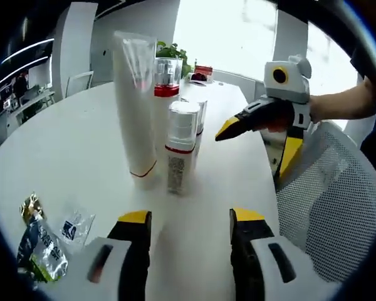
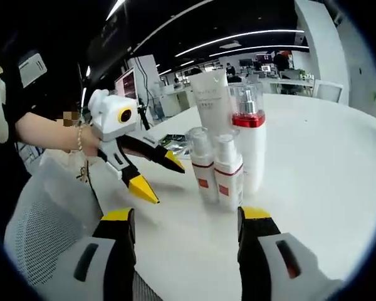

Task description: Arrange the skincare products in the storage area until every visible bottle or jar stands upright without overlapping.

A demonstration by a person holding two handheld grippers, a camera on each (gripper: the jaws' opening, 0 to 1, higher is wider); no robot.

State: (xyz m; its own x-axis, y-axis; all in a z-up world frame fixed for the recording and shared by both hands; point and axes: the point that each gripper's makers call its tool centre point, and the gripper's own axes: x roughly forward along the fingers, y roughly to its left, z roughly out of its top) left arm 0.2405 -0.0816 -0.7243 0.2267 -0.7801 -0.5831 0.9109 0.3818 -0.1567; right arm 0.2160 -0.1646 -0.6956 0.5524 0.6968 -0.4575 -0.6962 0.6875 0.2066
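Note:
Four skincare items stand upright in a tight cluster on the white table (image 1: 69, 144). A tall white tube (image 1: 135, 106) stands on its cap. Behind it is a white pump bottle with a red band (image 1: 168, 78). Two small bottles with clear caps (image 1: 182, 147) (image 1: 198, 116) stand to its right. My left gripper (image 1: 191, 219) is open, a short way in front of the nearest small bottle. From the right, my right gripper (image 1: 257, 147) comes in open beside the cluster. In the right gripper view the tube (image 2: 212, 100), pump bottle (image 2: 249, 138) and small bottles (image 2: 202, 163) (image 2: 227, 169) stand ahead of my open right gripper (image 2: 187, 216). The left gripper (image 2: 158, 177) is to their left.
Two flat sachets (image 1: 41, 244) (image 1: 75, 226) lie at the table's near left. A white mesh chair (image 1: 338, 207) (image 2: 44, 232) stands at the table's edge. A plant (image 1: 172, 50) and a red item (image 1: 203, 69) sit at the far edge.

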